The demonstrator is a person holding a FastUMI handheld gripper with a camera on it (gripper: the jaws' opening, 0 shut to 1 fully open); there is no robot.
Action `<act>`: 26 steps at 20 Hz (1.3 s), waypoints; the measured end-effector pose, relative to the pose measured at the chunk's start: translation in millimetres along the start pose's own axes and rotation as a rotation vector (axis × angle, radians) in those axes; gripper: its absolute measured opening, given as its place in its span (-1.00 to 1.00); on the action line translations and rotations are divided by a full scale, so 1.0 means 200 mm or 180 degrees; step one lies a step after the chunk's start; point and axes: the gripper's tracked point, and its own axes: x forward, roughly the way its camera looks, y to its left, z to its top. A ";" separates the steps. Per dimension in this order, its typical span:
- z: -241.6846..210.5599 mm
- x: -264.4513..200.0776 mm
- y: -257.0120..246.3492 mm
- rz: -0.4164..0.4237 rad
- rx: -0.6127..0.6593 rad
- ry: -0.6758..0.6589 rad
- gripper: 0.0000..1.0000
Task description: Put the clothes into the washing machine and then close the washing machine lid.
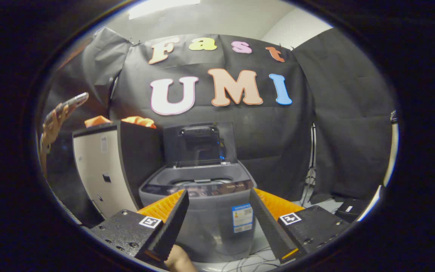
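1. Black cloth [338, 124] hangs as the booth's far wall, with a pale ceiling and a strip of light above it.
2. A small grey top-loading washing machine [210, 215] stands just ahead of the hand-held gripper [219, 223], seen between its two fingers.
3. The washing machine lid [200, 145] is raised, standing nearly upright at the far side of the machine, dark and see-through, with a handle near its upper edge.
4. The drum opening [198, 182] under the lid is open; what lies inside cannot be told from this angle.
5. A label [242, 218] is stuck on the near face of the machine, towards the right.
6. The hand-held gripper is released, its fingers [172, 223] spread wide apart with nothing between them but the view of the machine's front.
7. To the left of the machine stands a taller cabinet [96, 170] with a pale side and a dark front.
8. Orange clothes [138, 121] lie on top of that cabinet, at its far edge.
9. Further left, a person's hand [53, 124] holds up a phone [68, 104].
10. Thin cables [247, 260] trail over the floor at the foot of the machine.
11. A tripod leg [310, 173] stands against the cloth to the right of the machine.
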 end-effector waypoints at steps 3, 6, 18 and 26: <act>0.17 0.11 0.12 0.0065 0.0083 -0.0040 0.95; 0.35 0.22 0.28 0.0197 0.0114 -0.0052 0.94; 0.93 0.57 1.34 0.1410 0.0163 -0.0324 0.93; 0.89 0.89 1.95 0.1600 -0.0488 0.0348 0.94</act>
